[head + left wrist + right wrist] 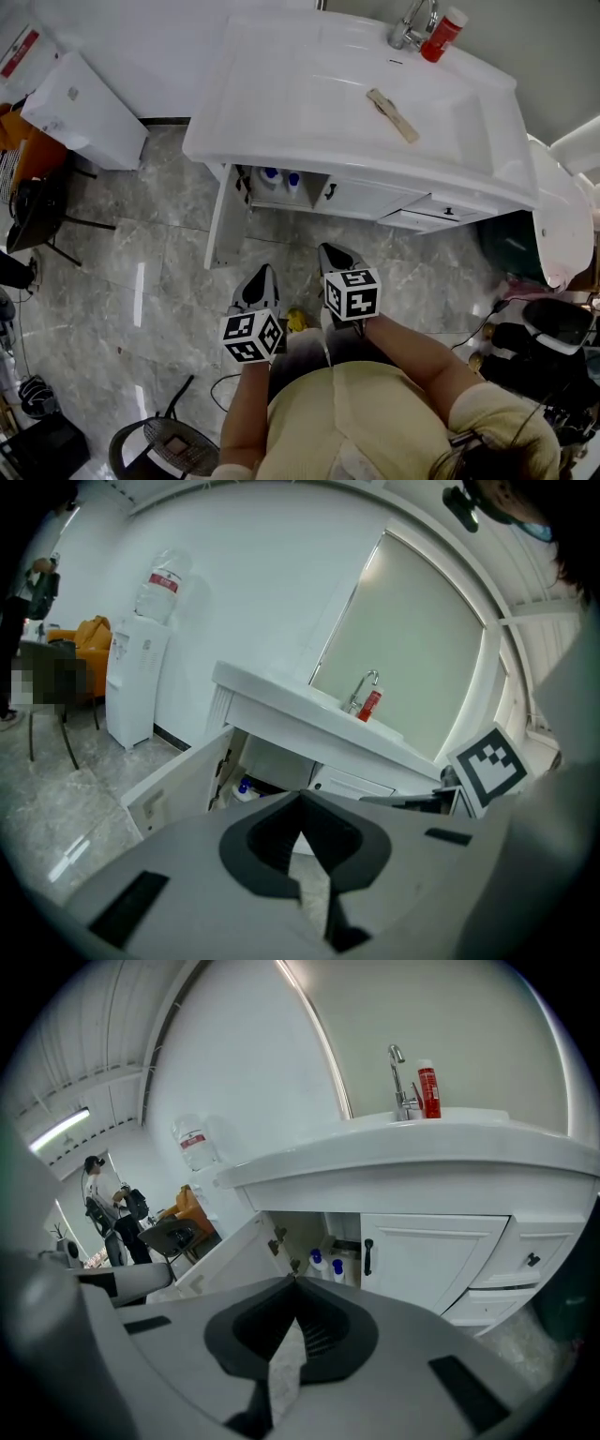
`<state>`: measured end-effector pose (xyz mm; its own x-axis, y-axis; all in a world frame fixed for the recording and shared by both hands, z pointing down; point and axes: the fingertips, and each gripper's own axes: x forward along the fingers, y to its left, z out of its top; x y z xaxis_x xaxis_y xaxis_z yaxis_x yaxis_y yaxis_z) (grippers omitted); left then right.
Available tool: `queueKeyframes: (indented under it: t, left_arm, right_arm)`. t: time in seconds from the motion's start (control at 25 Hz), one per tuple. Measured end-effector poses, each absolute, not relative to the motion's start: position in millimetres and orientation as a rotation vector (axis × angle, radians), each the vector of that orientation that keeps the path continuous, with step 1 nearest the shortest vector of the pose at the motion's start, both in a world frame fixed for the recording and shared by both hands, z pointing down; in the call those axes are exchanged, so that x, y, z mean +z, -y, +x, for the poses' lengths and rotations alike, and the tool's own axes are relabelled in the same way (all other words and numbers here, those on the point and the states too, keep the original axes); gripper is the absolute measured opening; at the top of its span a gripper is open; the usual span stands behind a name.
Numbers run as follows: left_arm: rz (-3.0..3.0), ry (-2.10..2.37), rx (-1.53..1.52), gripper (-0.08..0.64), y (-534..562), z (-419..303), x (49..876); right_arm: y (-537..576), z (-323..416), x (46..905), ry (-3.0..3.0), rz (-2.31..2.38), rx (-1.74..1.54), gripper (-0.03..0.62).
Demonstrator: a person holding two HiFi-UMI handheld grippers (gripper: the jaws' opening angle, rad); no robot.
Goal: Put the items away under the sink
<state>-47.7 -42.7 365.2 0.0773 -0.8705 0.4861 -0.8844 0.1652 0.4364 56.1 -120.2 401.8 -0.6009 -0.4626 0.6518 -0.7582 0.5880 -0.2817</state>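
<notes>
The white sink cabinet (356, 141) stands ahead with its left door (225, 220) swung open. Inside stand two white bottles with blue caps (272, 176) (317, 1262). A red bottle (443, 34) (428, 1088) stands by the tap, and a beige flat item (392, 114) lies on the counter. My left gripper (265, 272) (300, 803) and right gripper (333, 251) (293, 1283) hang side by side over the floor in front of the cabinet. Both are shut with nothing between the jaws.
A white water dispenser (84, 108) stands at the left by a dark chair (37, 216). A small yellow thing (296, 321) lies on the floor by the grippers. A dark green bin (511, 244) and black gear (553, 323) crowd the right. The right cabinet door (431, 1260) and drawers are closed.
</notes>
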Motion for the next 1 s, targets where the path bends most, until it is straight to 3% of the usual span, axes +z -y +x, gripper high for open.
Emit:
queueKeyframes:
  t: [1.0]
  left_arm:
    - [1.737,1.732,0.009,0.028,26.0,-35.5,340.7]
  right_arm:
    - [90.5,43.7,370.9,2.356,0.885,0.769,0.026]
